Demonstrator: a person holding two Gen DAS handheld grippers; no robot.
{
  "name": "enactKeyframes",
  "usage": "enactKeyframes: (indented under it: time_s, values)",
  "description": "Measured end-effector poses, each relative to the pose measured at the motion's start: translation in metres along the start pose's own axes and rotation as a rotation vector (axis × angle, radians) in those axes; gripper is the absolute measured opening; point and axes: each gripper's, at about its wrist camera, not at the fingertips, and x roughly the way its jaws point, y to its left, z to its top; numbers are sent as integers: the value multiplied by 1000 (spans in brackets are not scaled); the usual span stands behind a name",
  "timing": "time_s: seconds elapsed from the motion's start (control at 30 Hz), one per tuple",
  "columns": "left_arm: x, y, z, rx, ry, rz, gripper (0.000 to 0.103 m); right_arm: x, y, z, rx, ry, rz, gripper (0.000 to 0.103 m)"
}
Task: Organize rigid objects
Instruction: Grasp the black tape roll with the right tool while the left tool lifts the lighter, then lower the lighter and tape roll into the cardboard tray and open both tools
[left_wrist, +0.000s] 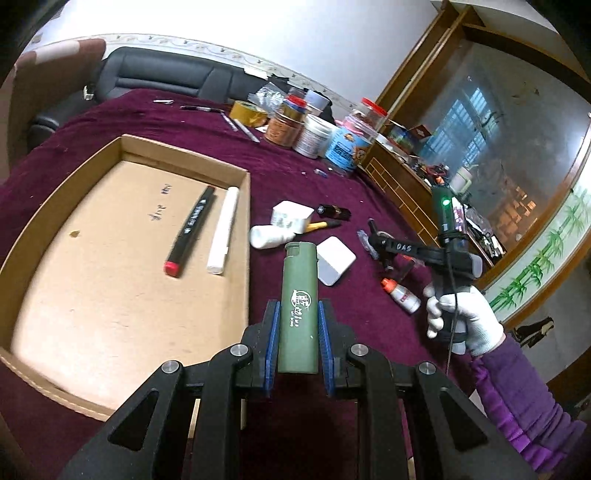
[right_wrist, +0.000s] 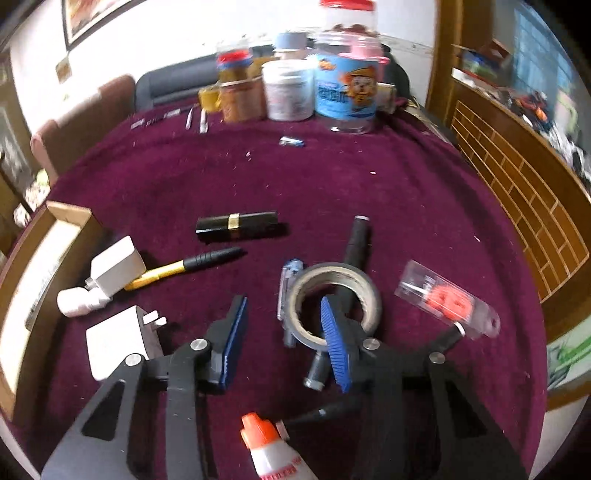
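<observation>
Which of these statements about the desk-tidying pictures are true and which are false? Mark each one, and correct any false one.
1. The left gripper holds a green lighter. True.
2. The cardboard box holds only a roll of tape. False: it holds a black marker with a red end and a white pen.
3. The right gripper is clamped on the black lipstick tube. False: its jaws stand open with nothing between the pads, and the tube lies apart on the cloth.
4. The roll of tape lies flat on the purple cloth. True.
5. Several jars stand at the far edge of the table. True.
</observation>
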Motion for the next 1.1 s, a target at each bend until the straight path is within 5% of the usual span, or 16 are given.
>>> enactKeyframes:
  time_s: [0.03,0.1,0.17,0.37,0.6,0.87,1.1]
  values:
    - [-1,3,0,-7,1,1,17,4,1,-1,-4,11,-21,37]
    - [-2,9,1,-23,0,0,17,9,-2,-1,-1,15,-32,14]
    - [-4,14,4,-29,-10,4,17,3,-6,-1,35,2,4,9]
    - [-12,31,24,-48,-31,24,17,-31,-9,7,114,-51,142,8]
    - [-7,58,63,-6,-17,154,17,-71,72,21,31,-74,384,8]
    - [41,117,110,-126,68,154,17,-30,180,45,74,86,698,9]
    - [67,153,119,-204,117,155,16,19,238,62,160,195,733,9]
